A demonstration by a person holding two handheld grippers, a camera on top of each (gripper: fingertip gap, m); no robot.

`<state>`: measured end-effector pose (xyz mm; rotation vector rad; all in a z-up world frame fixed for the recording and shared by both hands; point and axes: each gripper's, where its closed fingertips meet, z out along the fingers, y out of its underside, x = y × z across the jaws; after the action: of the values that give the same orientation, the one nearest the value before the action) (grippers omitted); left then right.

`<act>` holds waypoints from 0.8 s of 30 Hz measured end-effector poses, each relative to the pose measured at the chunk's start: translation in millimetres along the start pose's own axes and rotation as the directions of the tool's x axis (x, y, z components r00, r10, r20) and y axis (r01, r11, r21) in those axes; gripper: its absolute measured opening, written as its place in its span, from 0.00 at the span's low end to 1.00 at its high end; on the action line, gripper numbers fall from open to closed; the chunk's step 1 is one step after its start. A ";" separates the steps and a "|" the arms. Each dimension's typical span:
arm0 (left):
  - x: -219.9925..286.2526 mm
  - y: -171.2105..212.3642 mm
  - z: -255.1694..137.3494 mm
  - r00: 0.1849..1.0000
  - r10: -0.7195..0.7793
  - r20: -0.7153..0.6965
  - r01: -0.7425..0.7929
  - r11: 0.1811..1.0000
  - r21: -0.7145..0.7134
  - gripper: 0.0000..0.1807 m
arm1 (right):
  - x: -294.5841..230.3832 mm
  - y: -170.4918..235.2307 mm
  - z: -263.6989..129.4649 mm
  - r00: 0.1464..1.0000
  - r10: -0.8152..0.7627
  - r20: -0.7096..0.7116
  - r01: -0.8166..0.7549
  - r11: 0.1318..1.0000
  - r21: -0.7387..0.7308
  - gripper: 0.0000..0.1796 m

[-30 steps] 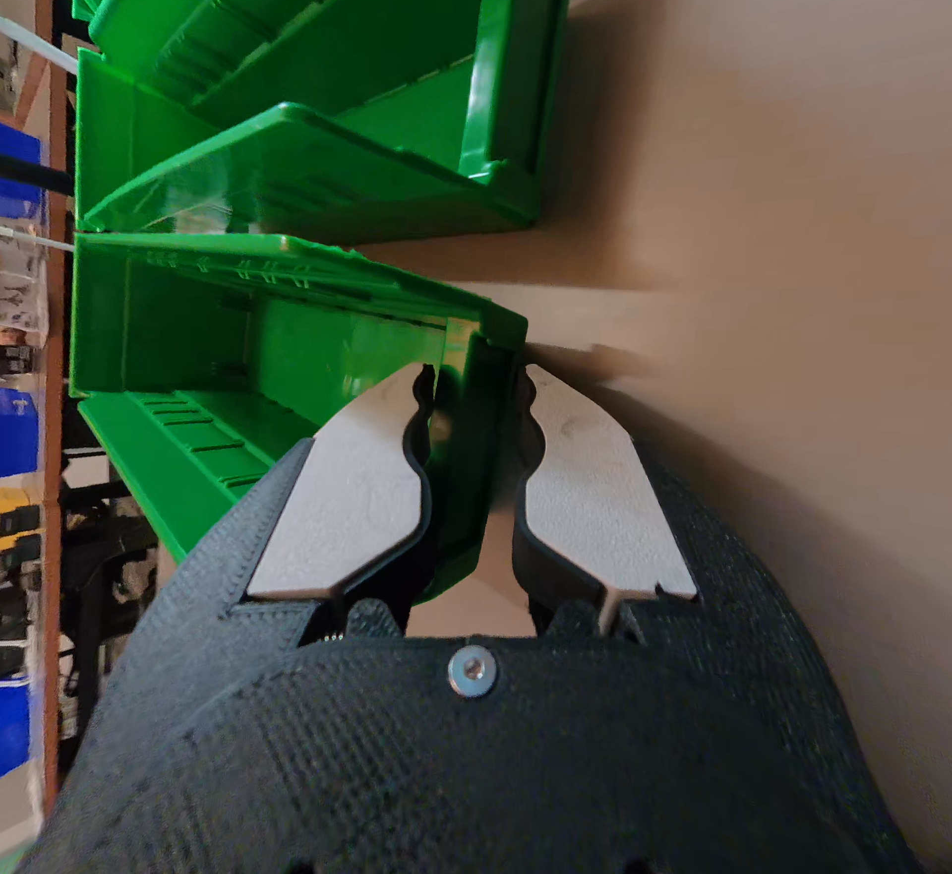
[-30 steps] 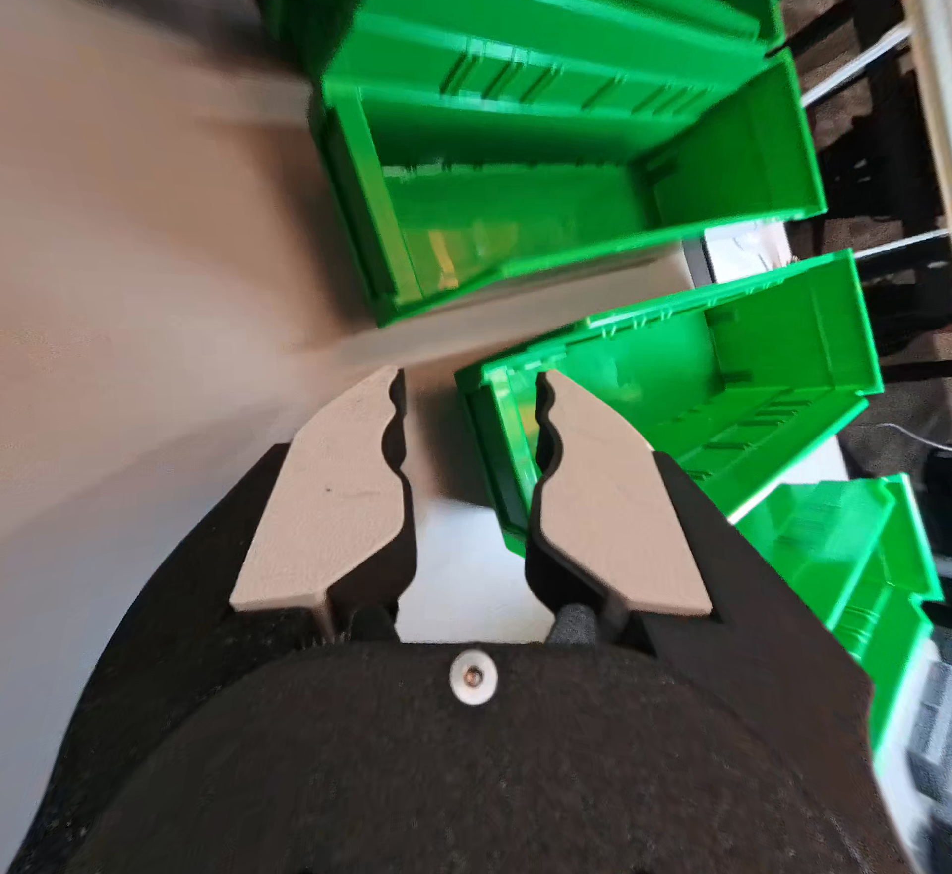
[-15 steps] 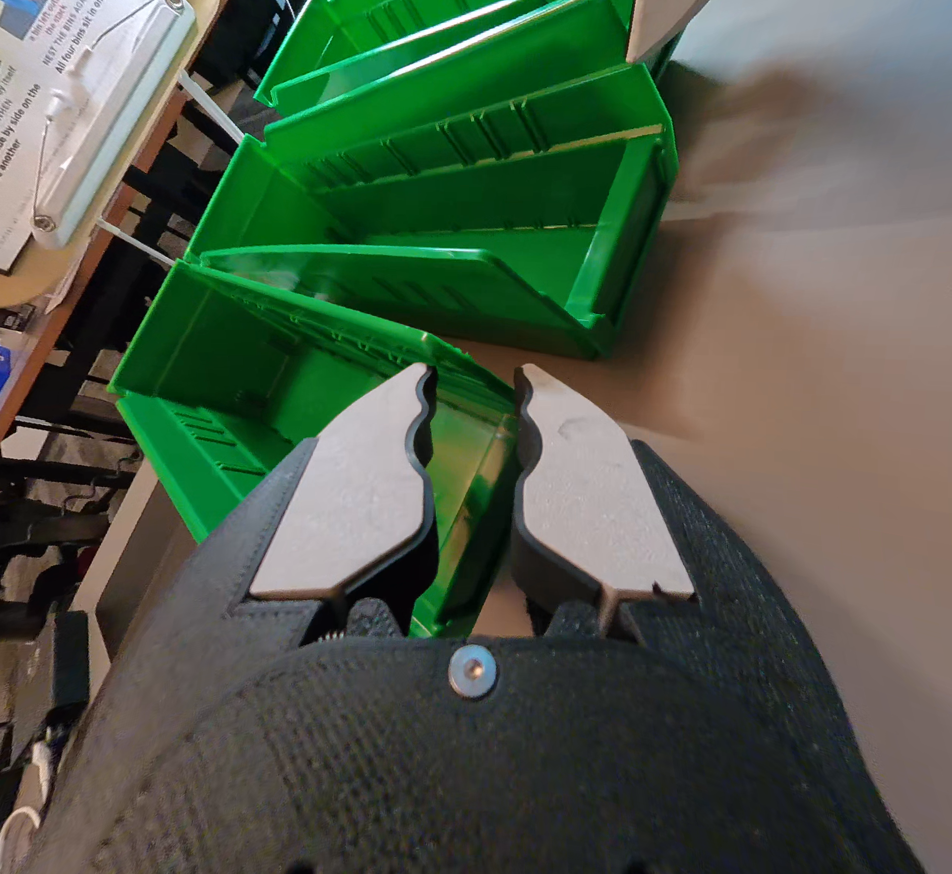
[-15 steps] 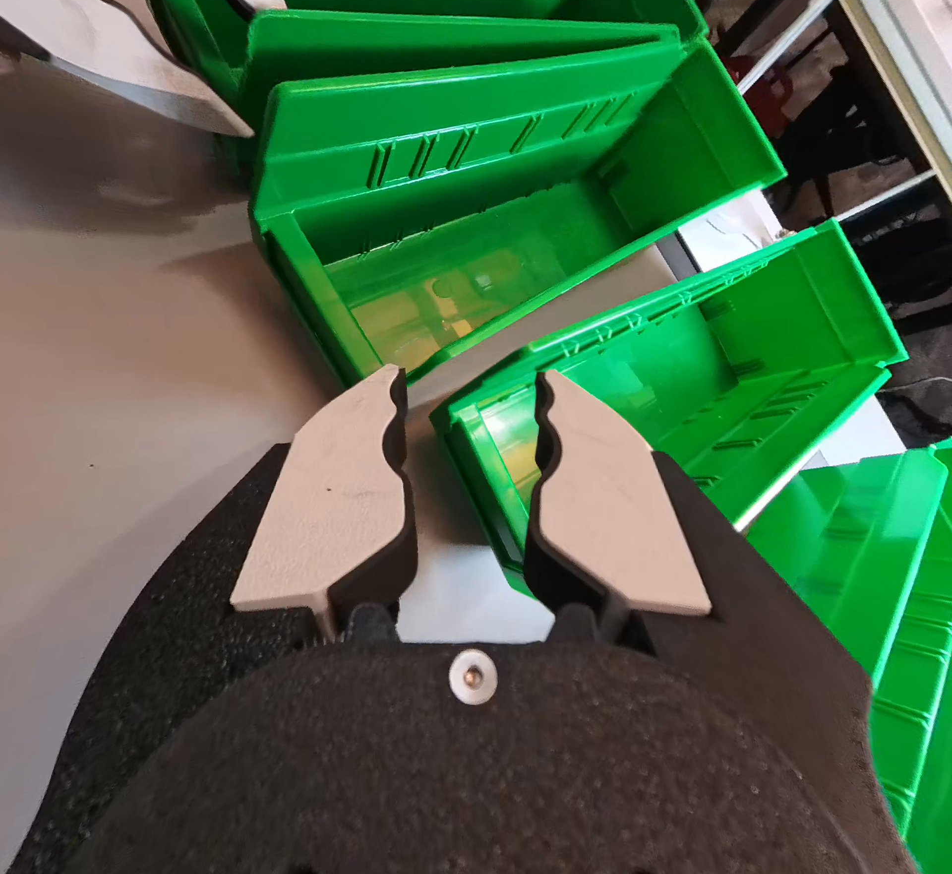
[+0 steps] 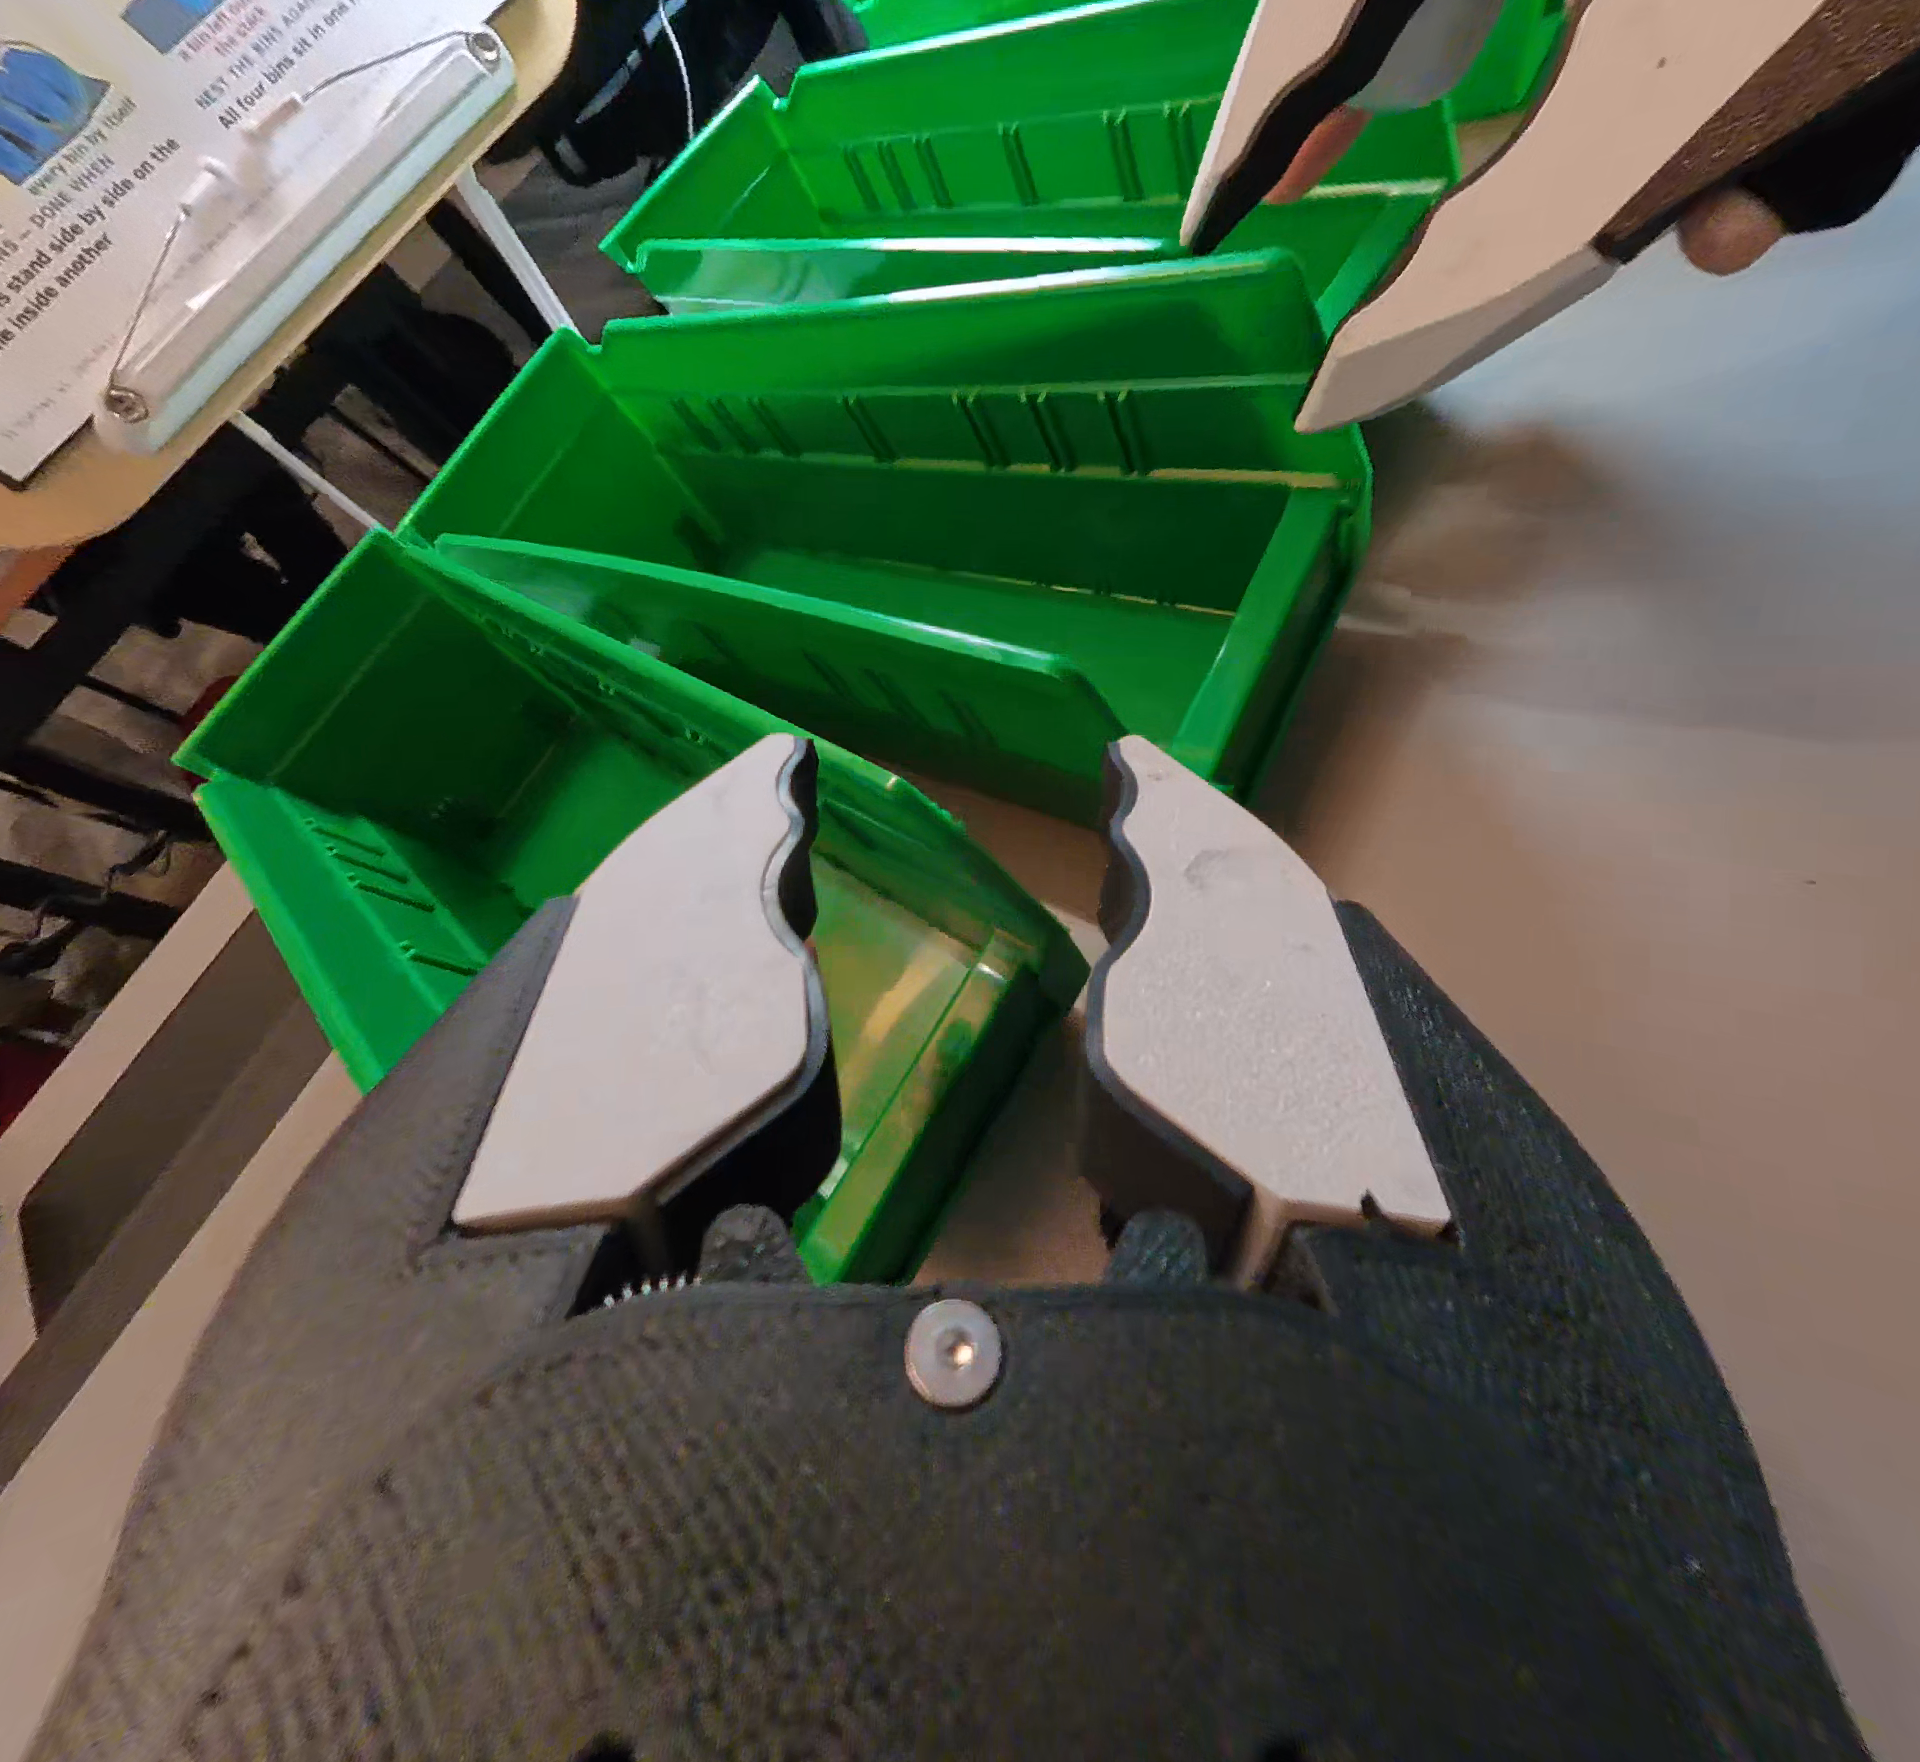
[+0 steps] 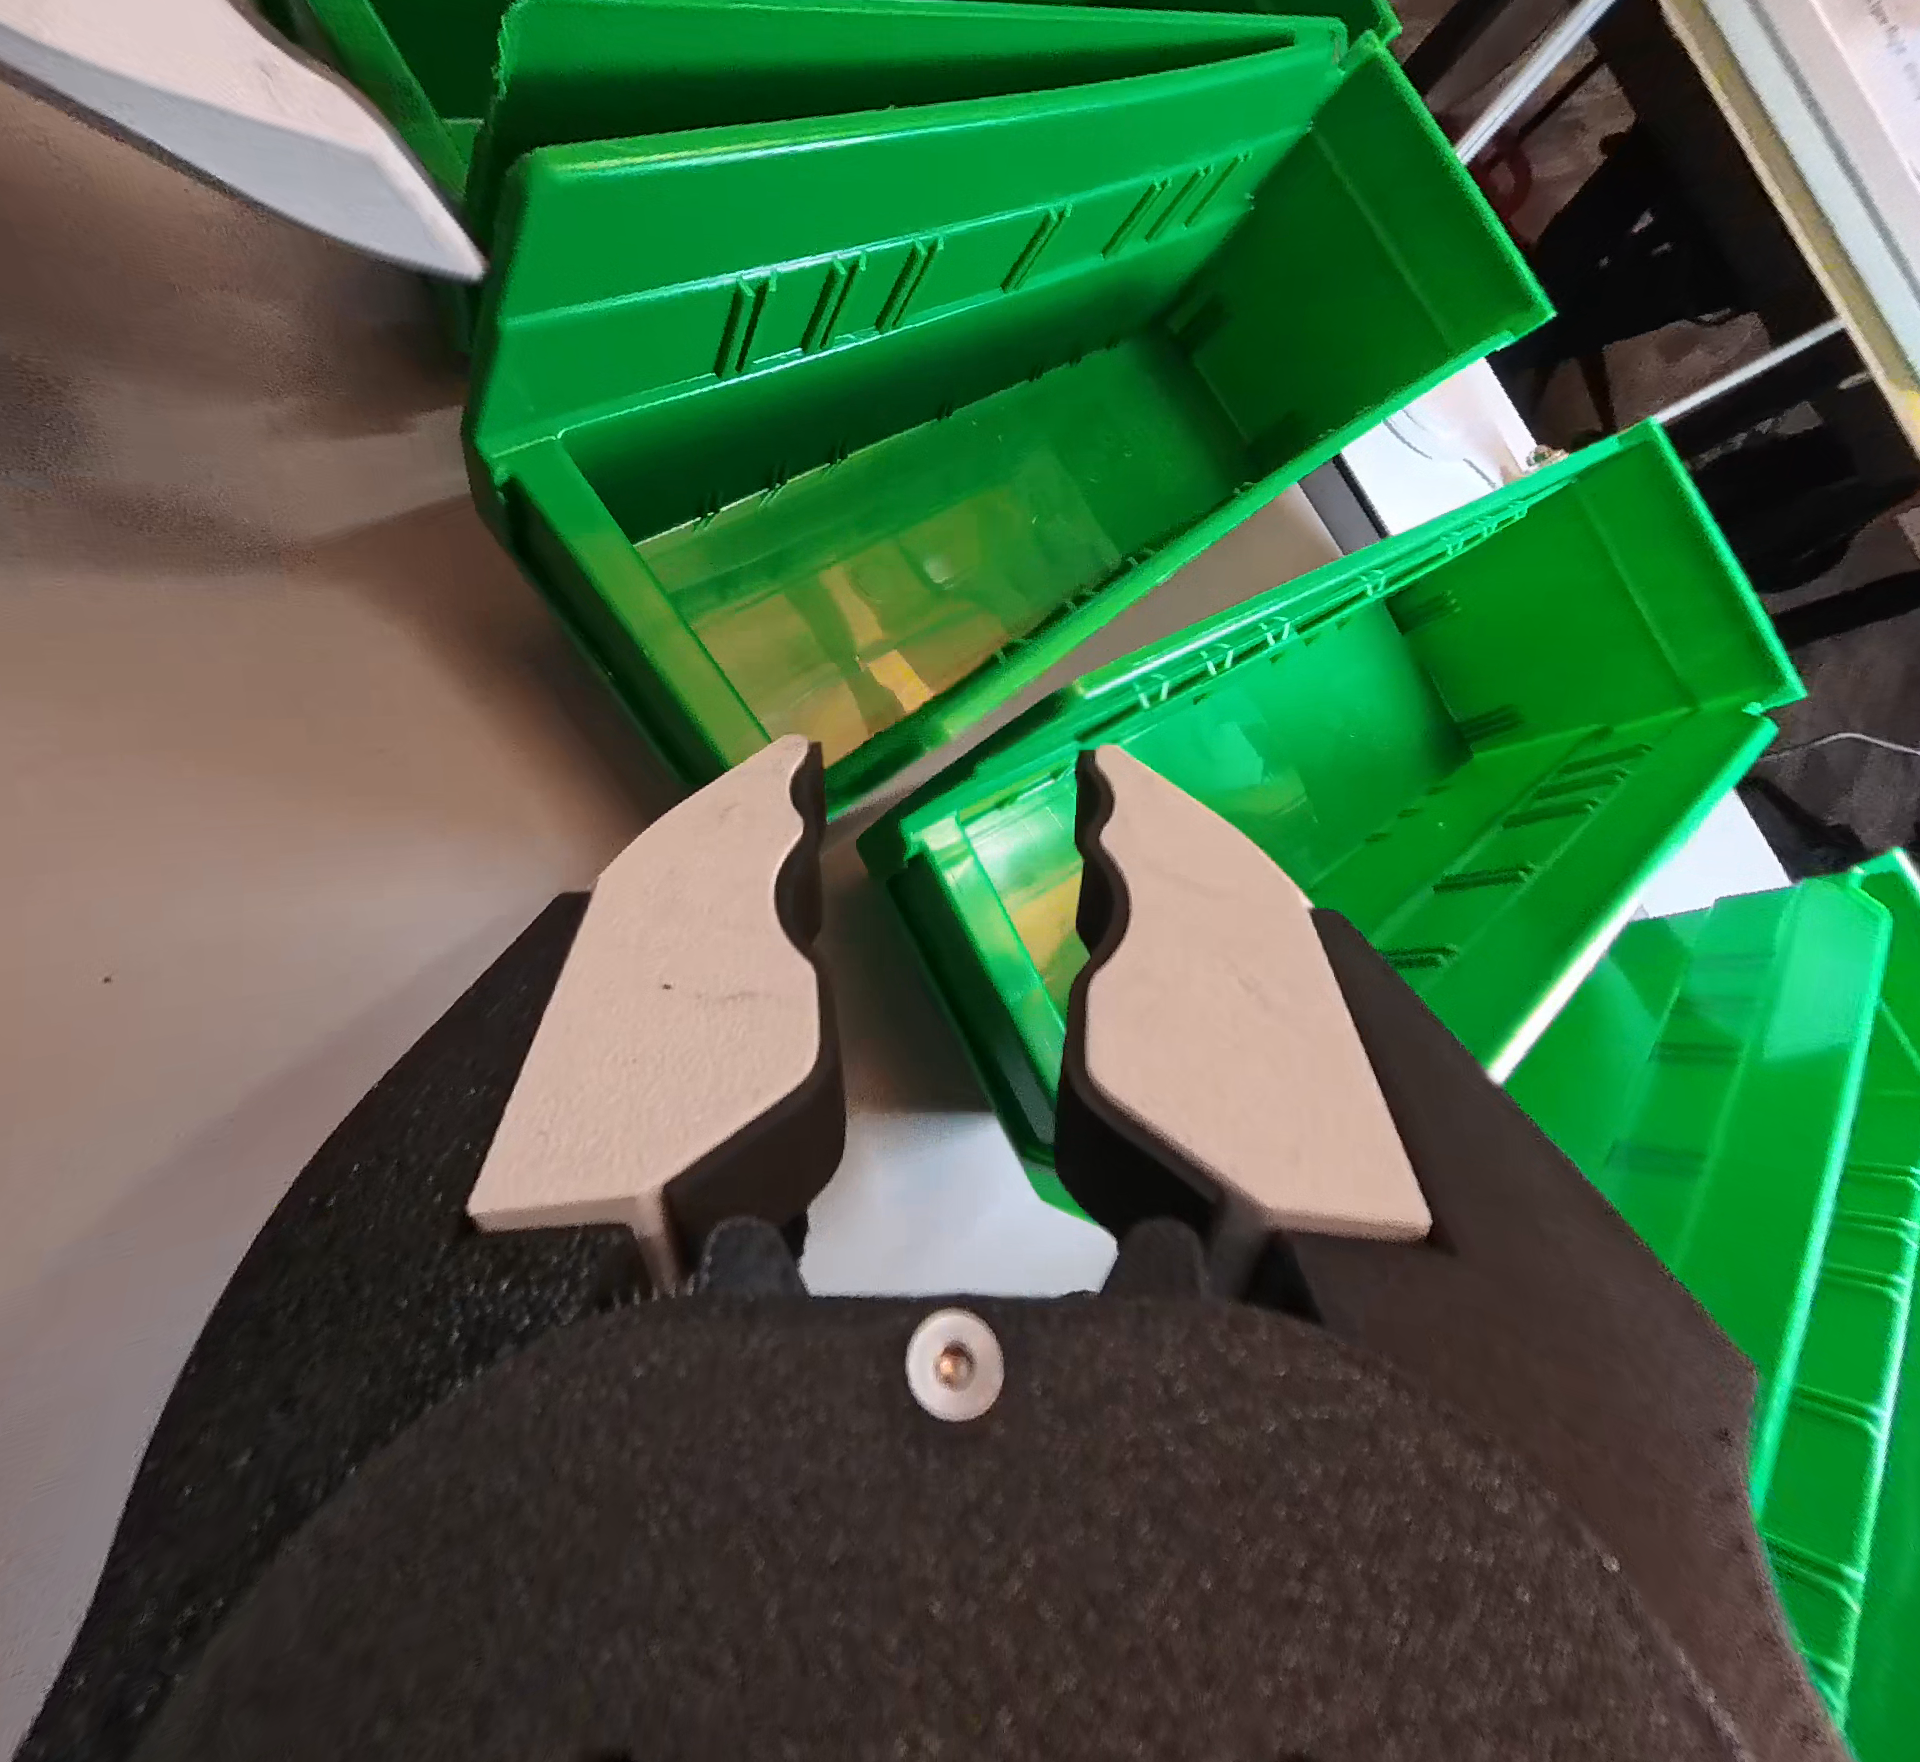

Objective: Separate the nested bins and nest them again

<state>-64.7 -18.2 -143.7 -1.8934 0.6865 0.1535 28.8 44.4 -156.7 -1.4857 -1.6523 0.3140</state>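
Observation:
Several green open bins stand side by side on a tan table (image 5: 1558, 881). My left gripper (image 5: 956, 777) is open and straddles the front wall of the end bin (image 5: 416, 777), one finger inside and one outside. My right gripper (image 6: 945, 762) is open over the front corner of another bin (image 6: 1351, 777), with that bin's wall partly between the jaws. A further bin (image 6: 935, 465) stands between the two. Each gripper shows far off in the other's view: the right (image 5: 1247, 330), the left (image 6: 561, 107).
A last green bin (image 6: 1714, 1193) lies at the lower right of the right wrist view. A clipboard with a printed sheet (image 5: 260, 154) hangs beyond the table's far edge, over dark frames and cables. Bare tabletop (image 6: 260, 777) lies in front of the bins.
My left gripper's jaws have widened and let go of the end bin's front wall. The left view has swung round to face along the row. The right gripper's opening is unchanged.

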 end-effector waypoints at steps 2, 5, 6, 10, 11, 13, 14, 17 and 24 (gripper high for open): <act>-4.6 -1.8 5.9 1.000 -0.005 0.029 0.005 1.000 0.019 0.26 | -0.9 0.1 4.4 1.000 0.007 0.014 -0.007 1.000 -0.007 0.26; -18.1 -1.6 8.9 0.995 -0.020 0.093 0.017 0.999 0.031 0.24 | 2.8 3.4 7.1 1.000 0.006 0.012 -0.006 1.000 -0.017 0.28; -21.9 -1.4 7.0 0.993 -0.028 0.110 0.024 0.999 0.037 0.23 | 2.7 5.6 6.7 1.000 0.002 0.021 -0.001 1.000 -0.020 0.28; -20.3 3.3 -5.8 0.996 -0.012 0.084 0.011 1.000 0.013 0.23 | -11.8 27.1 3.9 0.989 -0.084 0.125 0.096 0.991 -0.094 0.29; -17.3 9.8 -7.3 0.998 -0.004 0.062 0.006 1.000 -0.023 0.24 | -12.4 35.0 4.6 0.984 -0.129 0.125 0.145 0.981 -0.129 0.29; -11.8 21.9 -8.9 1.000 0.008 0.026 -0.006 0.997 -0.076 0.26 | -12.3 52.1 8.5 0.963 -0.242 0.118 0.262 0.943 -0.203 0.29; -8.8 25.3 -9.2 1.000 0.015 0.013 -0.014 0.997 -0.078 0.26 | -12.0 55.4 10.8 0.953 -0.284 0.107 0.301 0.930 -0.212 0.30; 4.4 33.3 -6.9 0.999 -0.004 -0.043 0.000 0.995 -0.103 0.29 | -3.0 54.4 12.4 0.937 -0.348 0.038 0.347 0.912 -0.219 0.20; 16.2 19.8 14.7 1.000 0.008 0.007 -0.007 0.997 -0.080 0.32 | -1.4 59.5 1.0 0.924 -0.376 0.066 0.381 0.898 -0.220 0.12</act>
<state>-58.7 -16.9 -172.6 -1.9663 0.6917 0.1950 68.5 58.8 -198.6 -1.2832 -2.0034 -0.0804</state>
